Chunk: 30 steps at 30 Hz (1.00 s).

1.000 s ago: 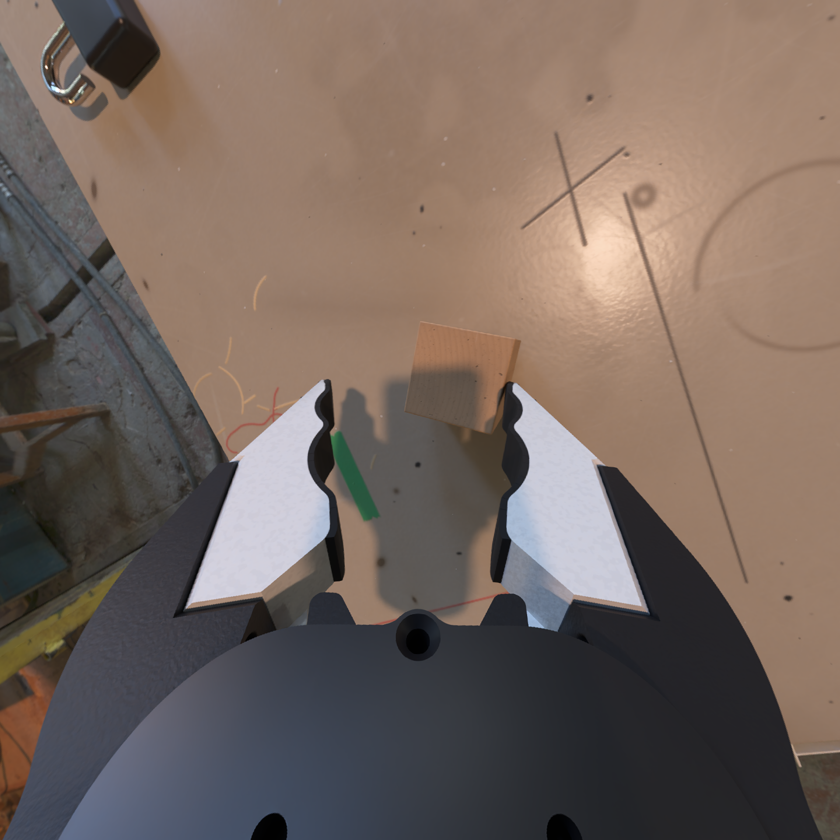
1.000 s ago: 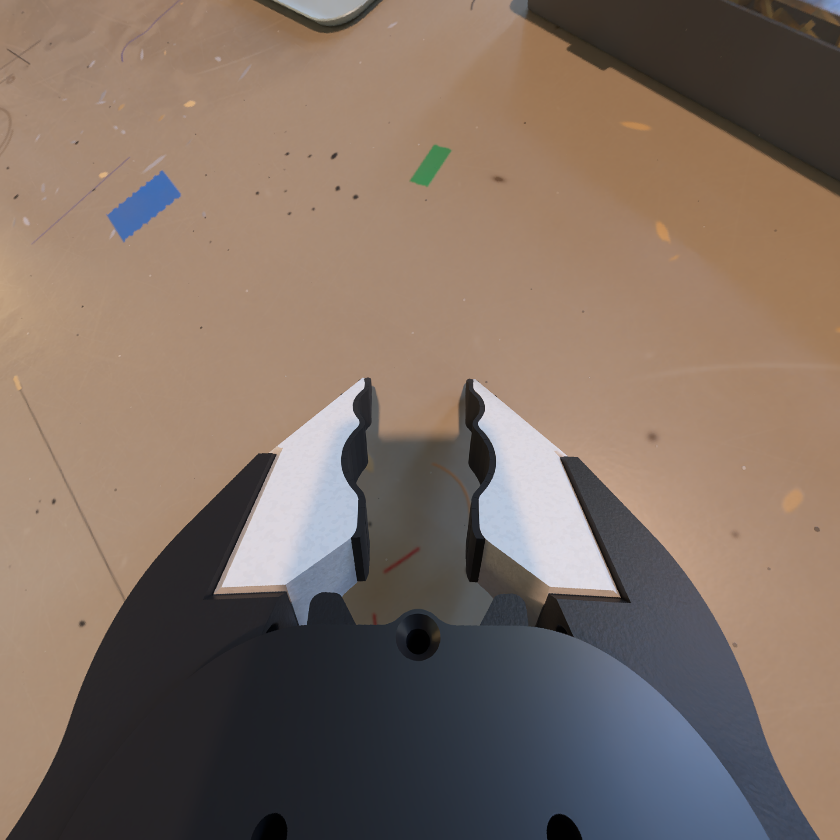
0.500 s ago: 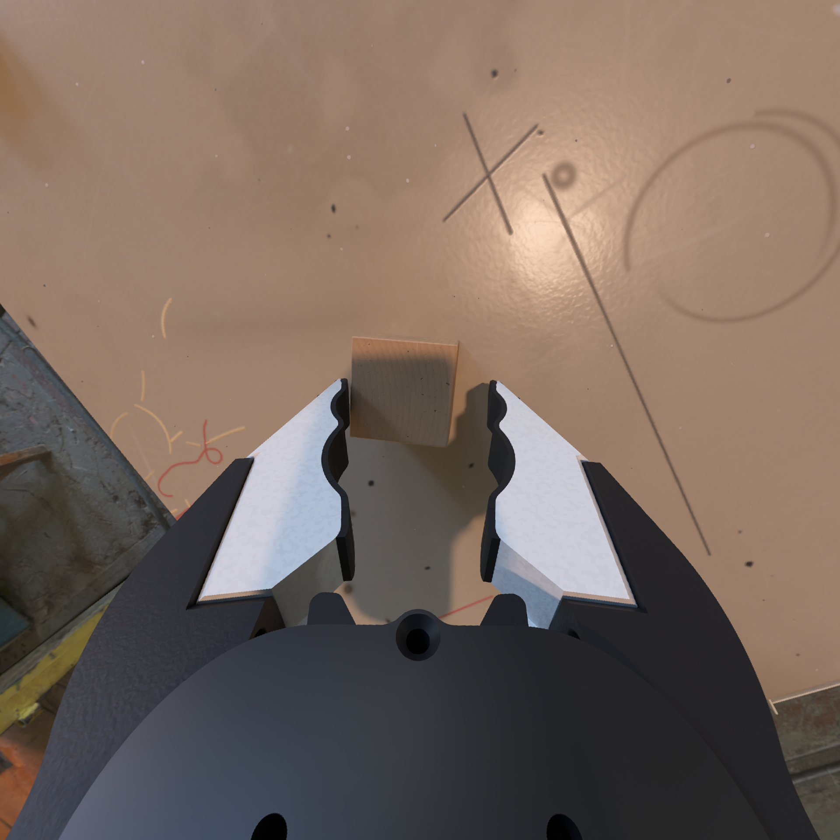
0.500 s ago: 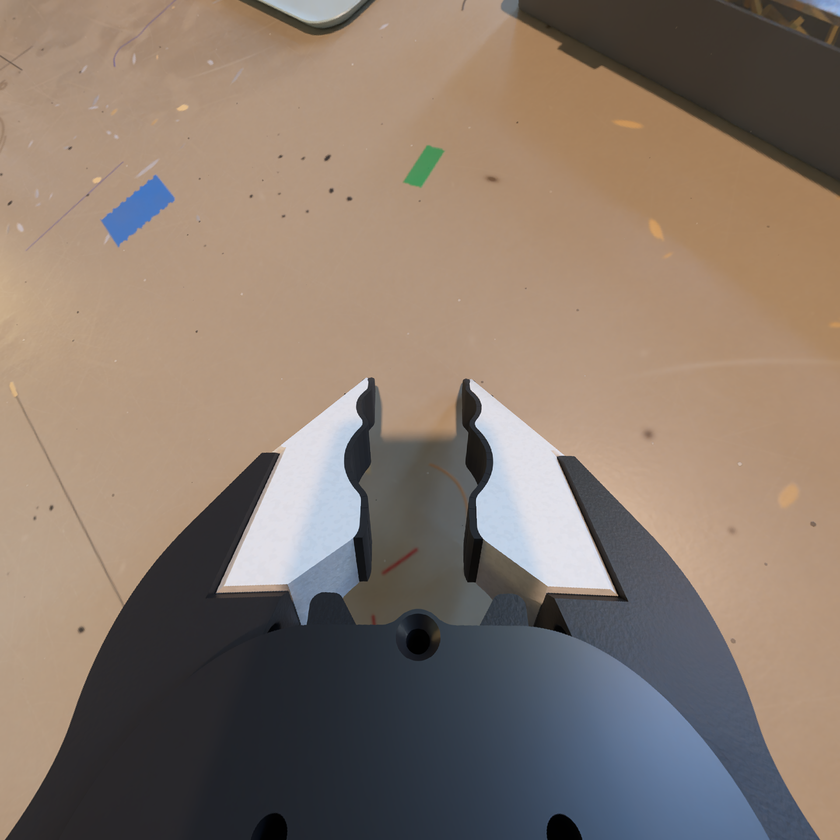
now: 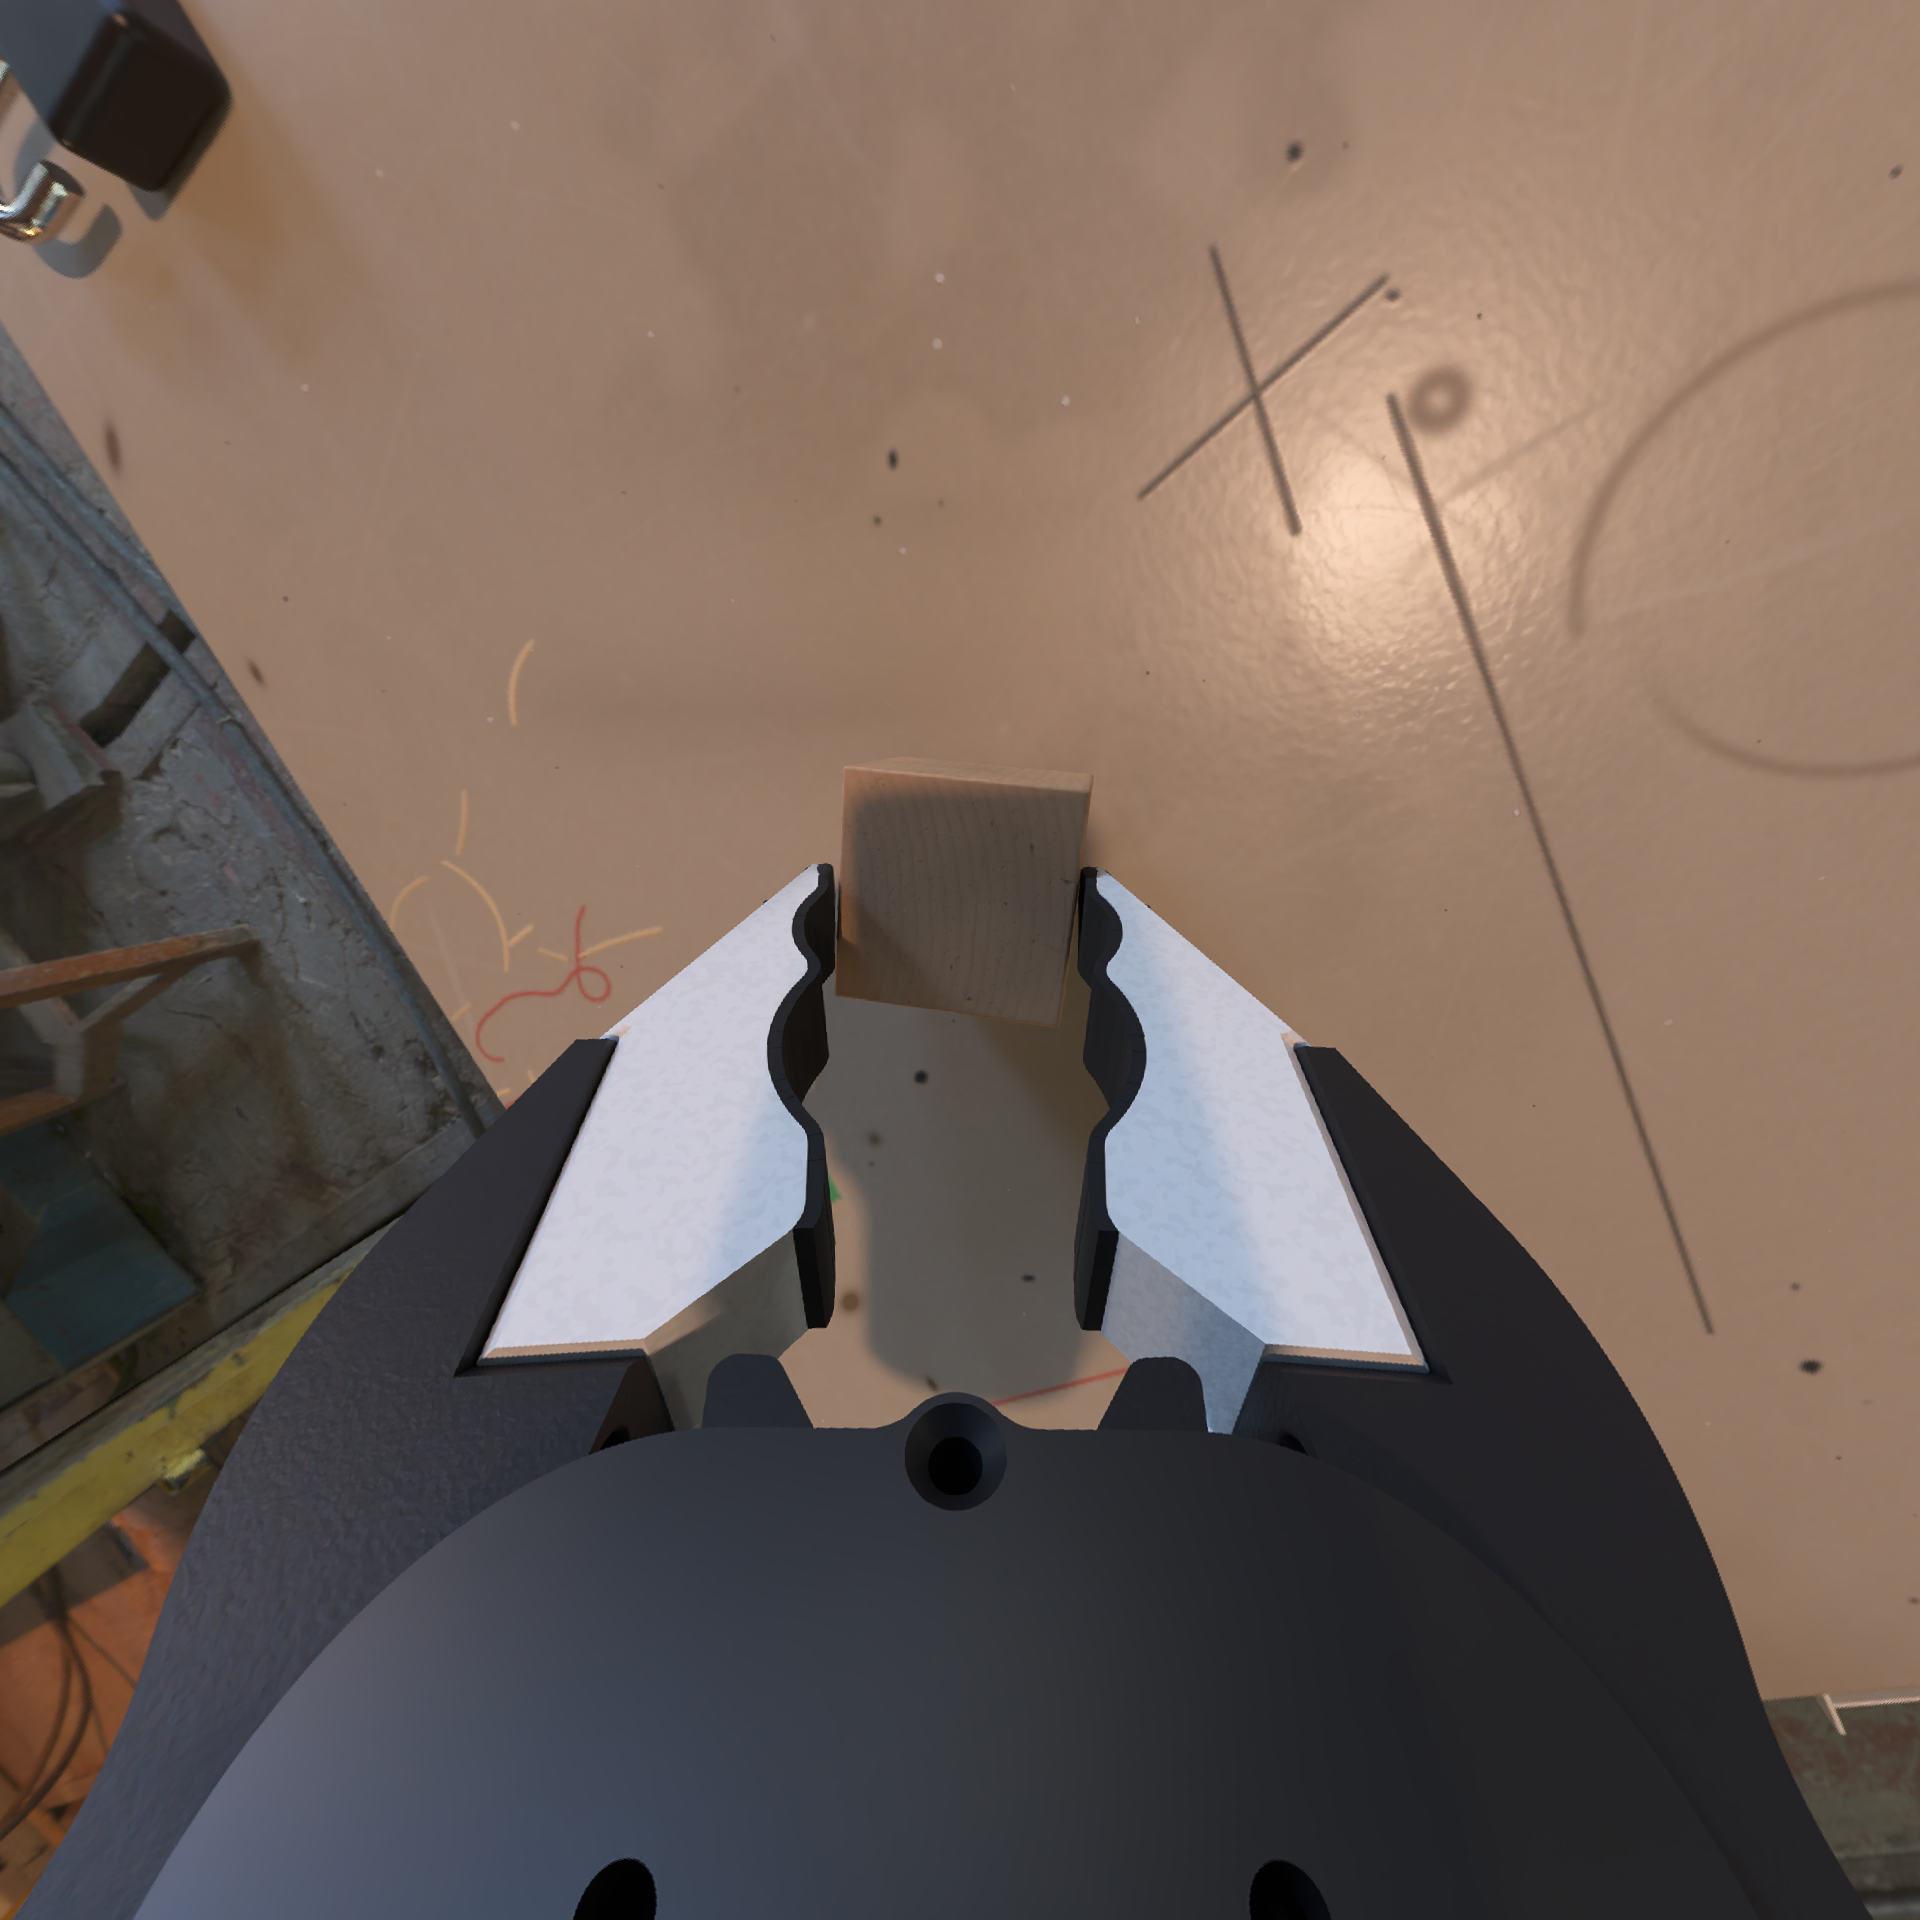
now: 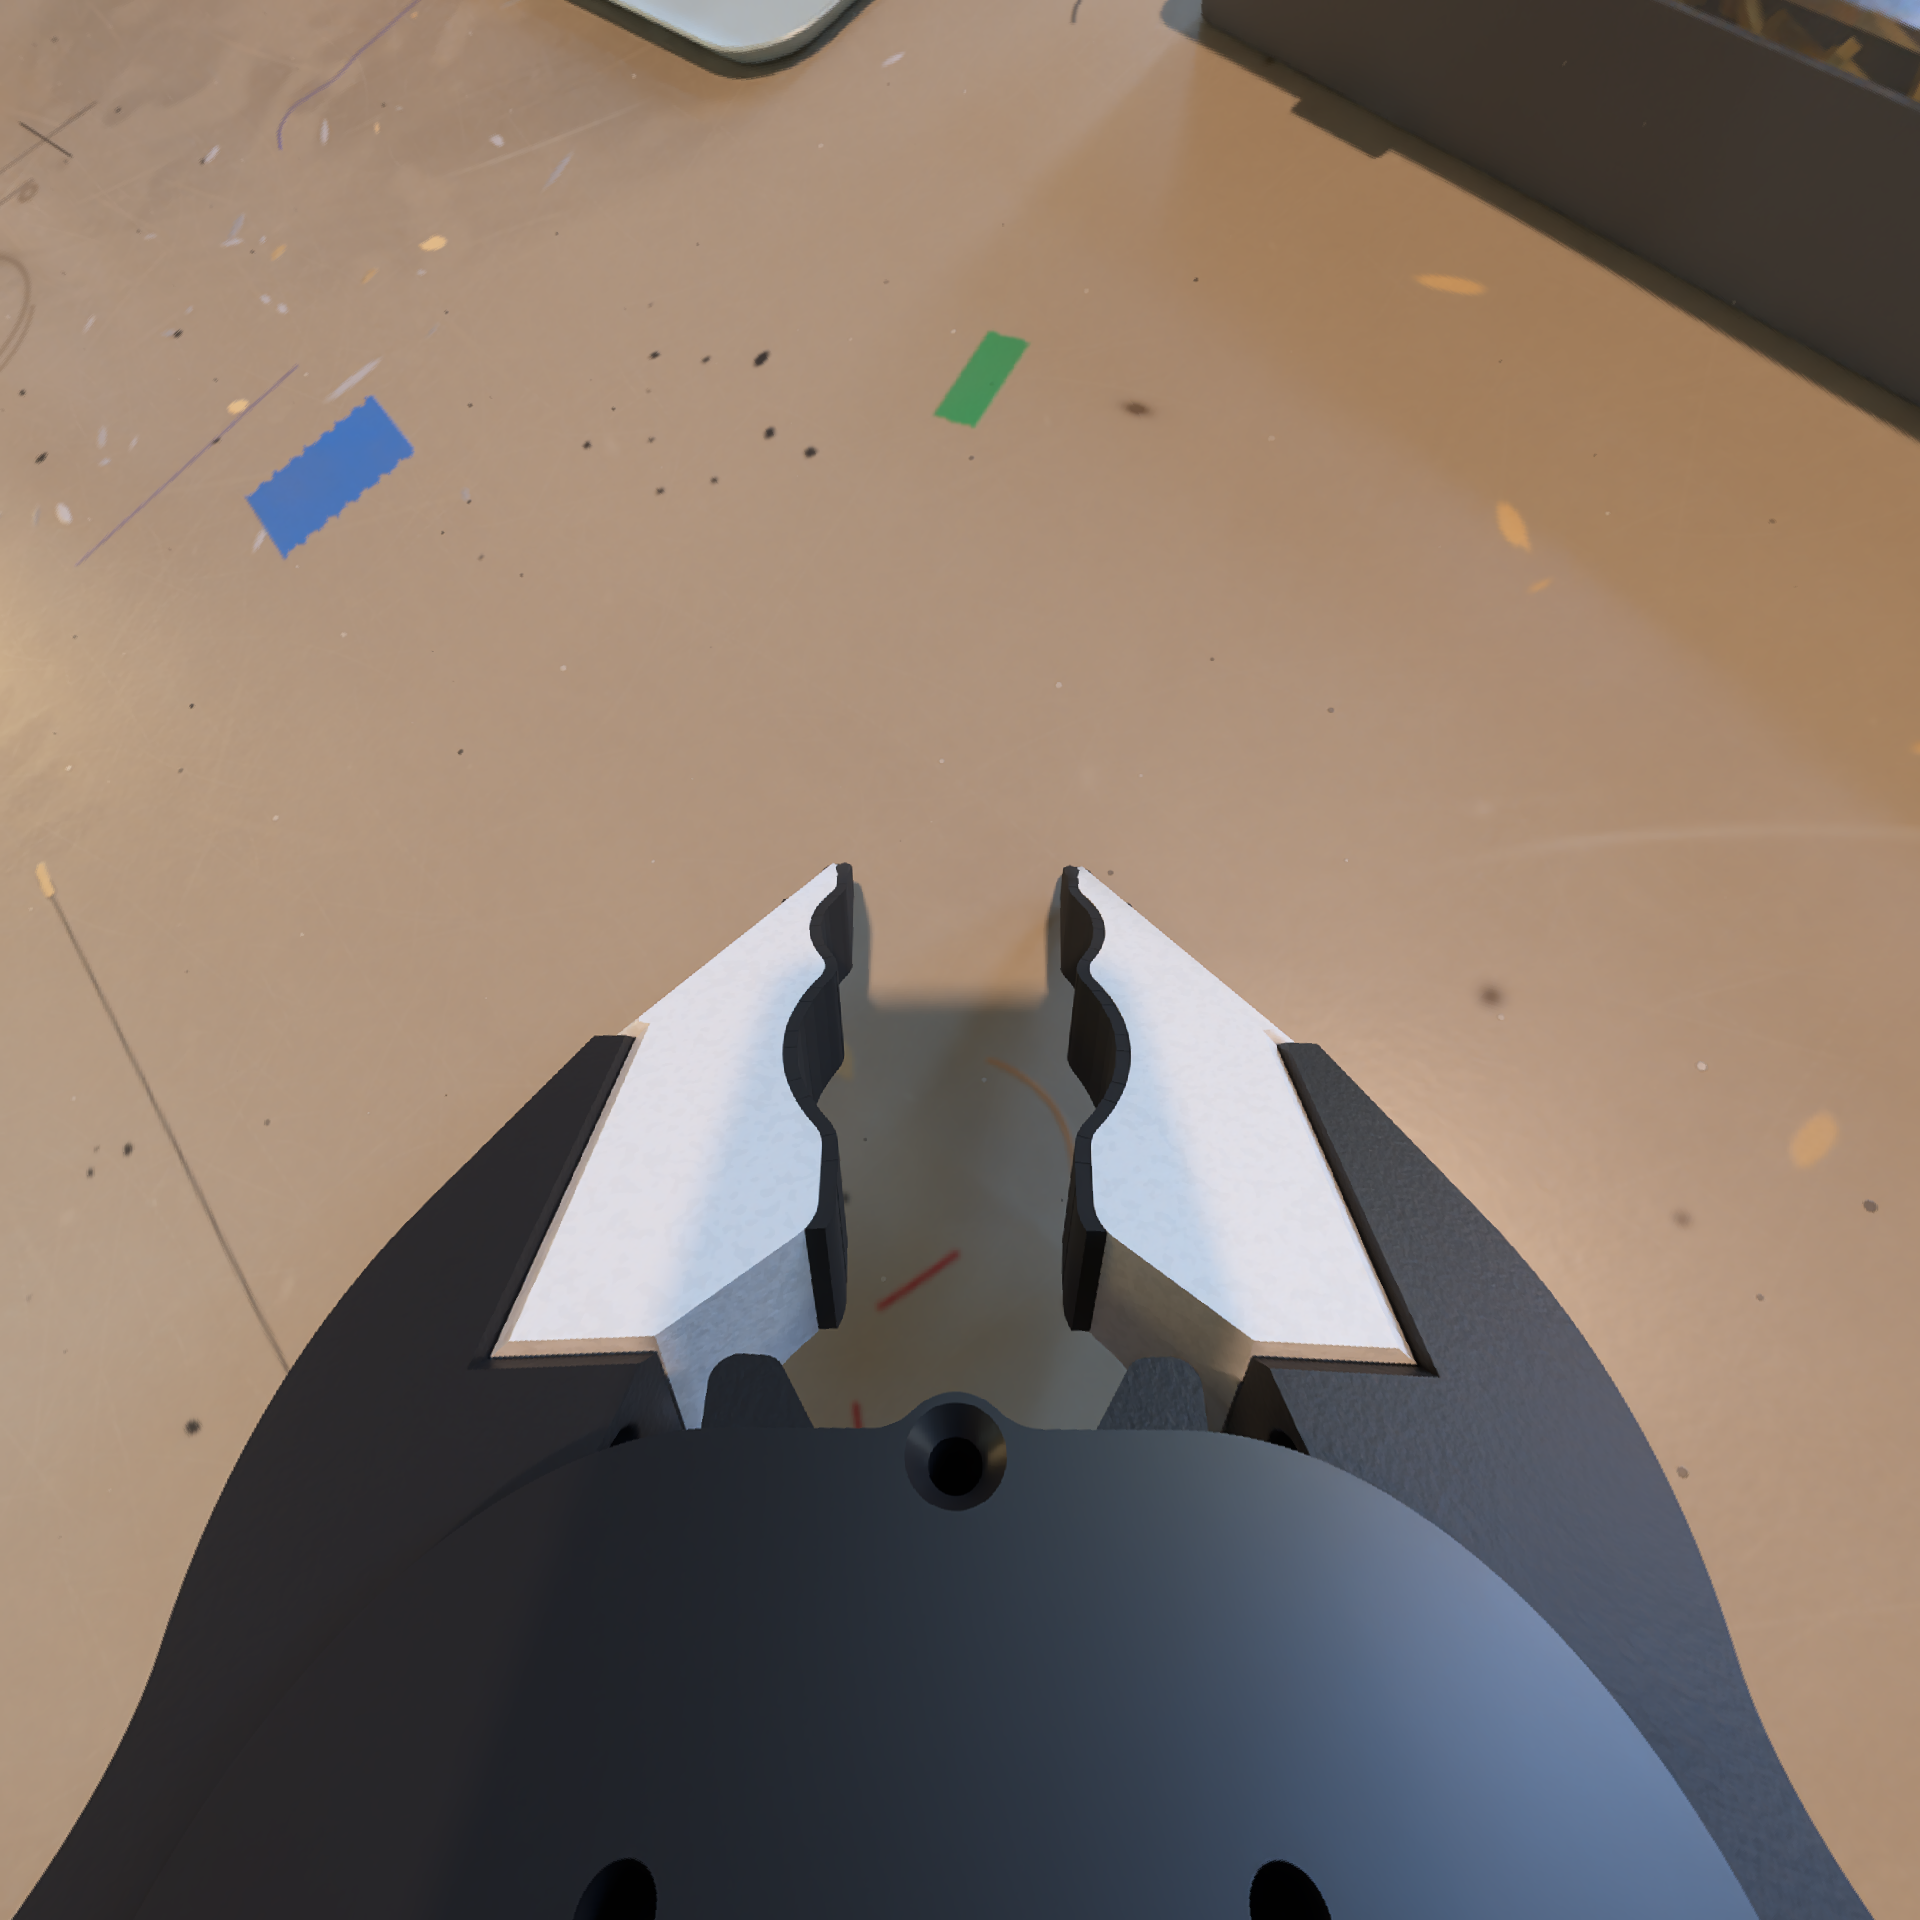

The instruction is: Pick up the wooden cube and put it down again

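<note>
Gripping 1 wooden cube (image 5: 961, 894) w/ left tongs (image 5: 954, 914), right tongs (image 6: 956, 914) apart

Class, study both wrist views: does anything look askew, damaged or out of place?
Nothing is spilled or broken. The wooden cube sits squarely between the left gripper fingertips. The table is scuffed and speckled, with stray blue tape and green tape stuck on it.

Wooden cube (image 5: 961, 894): pale, fine grain on top face, square-on, slightly tilted; sits between fingertips of left hand-held gripper (image 5: 954, 883), both tips touching its sides, above table (image 5: 727, 416).
</note>
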Each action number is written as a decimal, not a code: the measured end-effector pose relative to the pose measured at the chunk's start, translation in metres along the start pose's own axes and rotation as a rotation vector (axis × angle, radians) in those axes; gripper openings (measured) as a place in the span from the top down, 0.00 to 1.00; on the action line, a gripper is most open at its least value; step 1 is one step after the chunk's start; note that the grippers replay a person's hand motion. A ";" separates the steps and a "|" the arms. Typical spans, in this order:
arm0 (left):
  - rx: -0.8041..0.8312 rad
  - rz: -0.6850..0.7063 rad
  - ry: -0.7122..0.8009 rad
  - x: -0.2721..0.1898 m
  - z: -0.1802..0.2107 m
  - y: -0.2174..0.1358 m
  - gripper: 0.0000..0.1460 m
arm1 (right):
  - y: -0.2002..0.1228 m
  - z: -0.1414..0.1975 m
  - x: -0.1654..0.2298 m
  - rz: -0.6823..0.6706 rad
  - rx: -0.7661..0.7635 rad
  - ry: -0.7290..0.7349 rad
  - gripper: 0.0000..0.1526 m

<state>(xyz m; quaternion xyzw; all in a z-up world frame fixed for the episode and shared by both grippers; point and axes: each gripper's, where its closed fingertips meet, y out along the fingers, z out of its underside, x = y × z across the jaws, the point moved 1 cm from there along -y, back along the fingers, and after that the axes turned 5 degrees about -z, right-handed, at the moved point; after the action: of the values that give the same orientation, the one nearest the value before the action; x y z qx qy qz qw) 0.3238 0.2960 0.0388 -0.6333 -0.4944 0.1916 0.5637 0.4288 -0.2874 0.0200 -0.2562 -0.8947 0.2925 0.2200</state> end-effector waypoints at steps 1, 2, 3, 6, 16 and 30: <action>-0.010 -0.002 -0.008 0.002 -0.001 -0.002 0.68 | 0.000 0.000 0.000 0.000 0.000 0.000 0.74; -0.015 -0.004 -0.012 0.003 -0.001 -0.004 0.68 | 0.000 0.000 0.000 0.000 0.000 0.000 0.74; -0.018 -0.008 -0.012 0.004 -0.001 -0.006 0.68 | 0.000 0.000 0.000 0.000 0.000 0.001 0.74; -0.012 0.000 -0.006 0.004 0.002 -0.010 0.68 | 0.000 0.000 0.000 0.000 -0.001 0.003 0.74; 0.016 0.115 0.042 -0.016 0.013 -0.005 0.68 | 0.000 0.000 -0.002 0.006 -0.003 0.013 0.75; 0.034 0.159 0.065 -0.023 0.020 -0.005 0.53 | 0.000 0.000 -0.004 0.011 -0.005 0.025 0.78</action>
<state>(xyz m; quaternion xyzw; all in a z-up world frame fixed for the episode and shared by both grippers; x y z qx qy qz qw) 0.2958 0.2869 0.0300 -0.6668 -0.4207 0.2237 0.5730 0.4317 -0.2898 0.0197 -0.2653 -0.8912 0.2880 0.2288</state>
